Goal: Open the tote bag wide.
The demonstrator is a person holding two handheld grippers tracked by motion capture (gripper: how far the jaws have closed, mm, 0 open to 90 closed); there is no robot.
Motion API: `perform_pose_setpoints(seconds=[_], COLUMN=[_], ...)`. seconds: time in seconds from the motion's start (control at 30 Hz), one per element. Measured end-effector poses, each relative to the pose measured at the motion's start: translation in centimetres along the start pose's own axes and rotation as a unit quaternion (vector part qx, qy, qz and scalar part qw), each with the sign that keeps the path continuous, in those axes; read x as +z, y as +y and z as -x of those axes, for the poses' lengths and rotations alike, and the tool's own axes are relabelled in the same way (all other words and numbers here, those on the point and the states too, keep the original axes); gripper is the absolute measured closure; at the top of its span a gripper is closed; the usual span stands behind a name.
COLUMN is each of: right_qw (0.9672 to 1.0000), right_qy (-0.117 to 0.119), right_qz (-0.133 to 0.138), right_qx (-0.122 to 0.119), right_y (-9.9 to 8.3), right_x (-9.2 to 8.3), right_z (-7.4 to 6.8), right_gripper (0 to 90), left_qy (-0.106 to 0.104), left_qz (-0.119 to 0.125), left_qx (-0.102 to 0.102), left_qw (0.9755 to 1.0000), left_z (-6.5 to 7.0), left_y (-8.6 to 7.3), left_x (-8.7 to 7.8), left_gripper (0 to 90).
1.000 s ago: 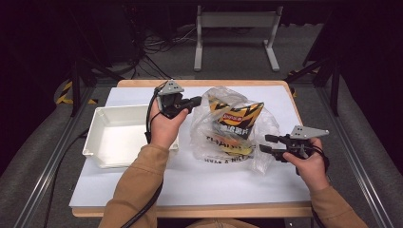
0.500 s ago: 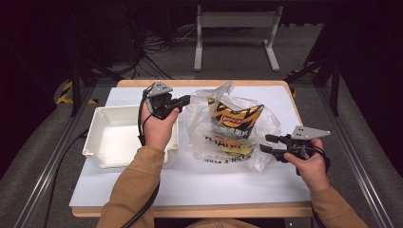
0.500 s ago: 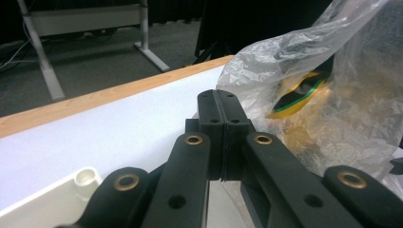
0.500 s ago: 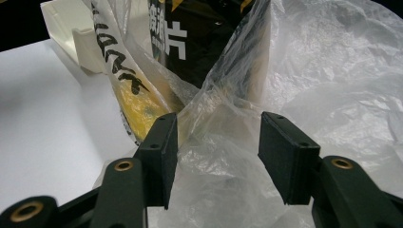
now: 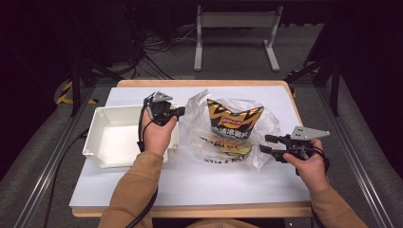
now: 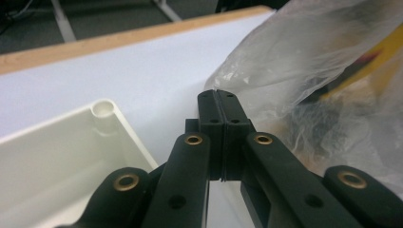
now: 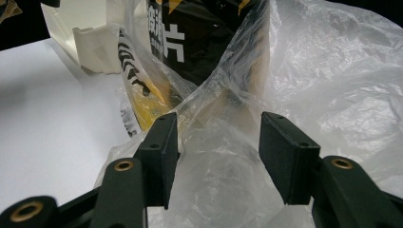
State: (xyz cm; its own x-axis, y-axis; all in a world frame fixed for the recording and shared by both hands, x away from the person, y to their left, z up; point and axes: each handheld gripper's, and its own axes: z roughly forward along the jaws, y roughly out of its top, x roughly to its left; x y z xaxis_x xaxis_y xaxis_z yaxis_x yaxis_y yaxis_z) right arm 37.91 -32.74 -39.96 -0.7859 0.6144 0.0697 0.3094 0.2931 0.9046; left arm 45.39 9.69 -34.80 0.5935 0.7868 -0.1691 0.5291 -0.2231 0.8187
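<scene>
The tabletop (image 5: 142, 185) is showing a pale bluish white, with a light wood edge running around it. The tray (image 5: 102, 156) at the left is showing plain white, walls and floor alike. The plastic bag (image 5: 266, 128) in the middle is looking clear and colourless, catching whitish glare in its folds. Inside it, the snack packet (image 5: 233, 121) is showing black with yellow zigzag stripes and a small red label bearing white lettering. The left hand-held gripper (image 5: 179, 112) and the right hand-held gripper (image 5: 267, 143) are showing black, with brass-coloured rivets, each carrying a grey plate on top. The sleeves (image 5: 135, 190) are showing tan brown.
</scene>
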Motion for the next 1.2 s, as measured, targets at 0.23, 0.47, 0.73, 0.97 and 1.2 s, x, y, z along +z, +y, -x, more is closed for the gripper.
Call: perform_pose_setpoints(seconds=[0.23, 0.47, 0.73, 0.97, 1.2], right_qw=[1.0000, 1.0000, 1.0000, 1.0000, 0.9999], right_qy=[-0.001, -0.003, -0.005, -0.007, -0.009], right_qz=[0.001, 0.003, 0.003, 0.005, 0.007], right_qx=[-0.001, 0.001, 0.000, 0.001, 0.002], right_y=[0.0, -0.1, -0.1, -0.1, 0.0], right_x=[-0.1, -0.3, -0.3, -0.4, -0.4], right_z=[0.0, 0.1, 0.1, 0.2, 0.2], right_gripper=[48.6, 48.6, 48.5, 48.5, 48.4], left_qy=[-0.002, -0.021, -0.001, -0.008, -0.025], left_qz=[-0.045, -0.029, 0.001, 0.029, 0.078], left_qx=[0.020, 0.008, -0.001, 0.000, 0.048], left_qw=[0.9988, 0.9993, 1.0000, 0.9995, 0.9955], left_z=[1.2, 1.2, 1.0, 1.1, 3.3], left_y=[-0.4, -0.4, -0.4, -0.1, 2.5], left_x=[1.4, 0.4, -1.4, -3.3, -5.5], left_gripper=[89.5, 72.1, 36.7, 28.2, 21.2])
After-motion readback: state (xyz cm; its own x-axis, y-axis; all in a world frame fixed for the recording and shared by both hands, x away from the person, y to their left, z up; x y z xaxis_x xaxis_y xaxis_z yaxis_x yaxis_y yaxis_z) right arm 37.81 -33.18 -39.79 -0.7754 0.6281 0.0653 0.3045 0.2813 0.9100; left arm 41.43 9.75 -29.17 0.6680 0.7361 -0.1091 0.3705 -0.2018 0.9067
